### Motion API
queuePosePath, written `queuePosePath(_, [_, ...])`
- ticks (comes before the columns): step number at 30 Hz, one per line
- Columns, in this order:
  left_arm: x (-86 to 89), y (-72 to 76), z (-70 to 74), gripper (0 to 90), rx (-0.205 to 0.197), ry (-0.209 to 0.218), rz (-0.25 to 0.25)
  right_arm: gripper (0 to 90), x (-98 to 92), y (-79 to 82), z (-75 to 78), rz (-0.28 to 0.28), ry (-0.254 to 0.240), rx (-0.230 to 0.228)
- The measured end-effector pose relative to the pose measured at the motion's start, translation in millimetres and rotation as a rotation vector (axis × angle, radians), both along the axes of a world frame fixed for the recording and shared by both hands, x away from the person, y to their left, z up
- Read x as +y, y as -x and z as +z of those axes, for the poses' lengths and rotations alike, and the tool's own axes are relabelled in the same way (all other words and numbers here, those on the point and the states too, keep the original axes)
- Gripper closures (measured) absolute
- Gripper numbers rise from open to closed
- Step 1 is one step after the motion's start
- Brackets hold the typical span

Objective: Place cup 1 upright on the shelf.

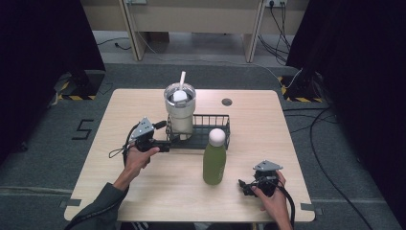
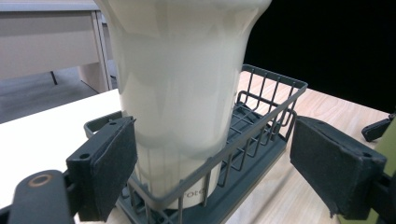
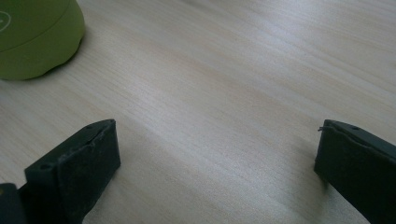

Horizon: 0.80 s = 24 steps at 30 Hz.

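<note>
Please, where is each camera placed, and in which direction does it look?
High view: above the person's side, looking forward and down at the table; forearms and both hand-held grippers show.
Left gripper view: on the left hand-held gripper, facing the cream tumbler in the wire basket; open jaws show.
Right gripper view: on the right hand-held gripper, facing bare tabletop.
Both gripper views share the green bottle.

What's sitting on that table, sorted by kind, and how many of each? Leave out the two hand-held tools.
Cream tumblers with straw: 1, the tumbler, standing in the basket
Green bottles with white cap: 1, the bottle, upright on the table in front of the basket
Dark wire baskets: 1, the basket
Total: 3
</note>
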<state>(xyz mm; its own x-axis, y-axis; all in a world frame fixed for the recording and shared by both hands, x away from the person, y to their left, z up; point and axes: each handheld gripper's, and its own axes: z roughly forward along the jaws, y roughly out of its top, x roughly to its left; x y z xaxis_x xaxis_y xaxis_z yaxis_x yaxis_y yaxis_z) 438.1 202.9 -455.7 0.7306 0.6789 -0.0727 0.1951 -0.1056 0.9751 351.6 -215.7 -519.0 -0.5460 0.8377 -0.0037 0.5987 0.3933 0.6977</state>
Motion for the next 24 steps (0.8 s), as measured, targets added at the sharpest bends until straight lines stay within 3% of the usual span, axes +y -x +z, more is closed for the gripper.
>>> queuePosePath(9, [8.2,10.9,-5.2,14.7,0.0,-0.015,0.002,0.3,0.0,0.0,0.0,0.001,0.001,0.0])
queuePosePath(24, [11.9,38.7,-18.3,14.7,0.025,-0.041,-0.042,0.3,-0.1,0.0,-0.1,0.001,0.002,-0.001])
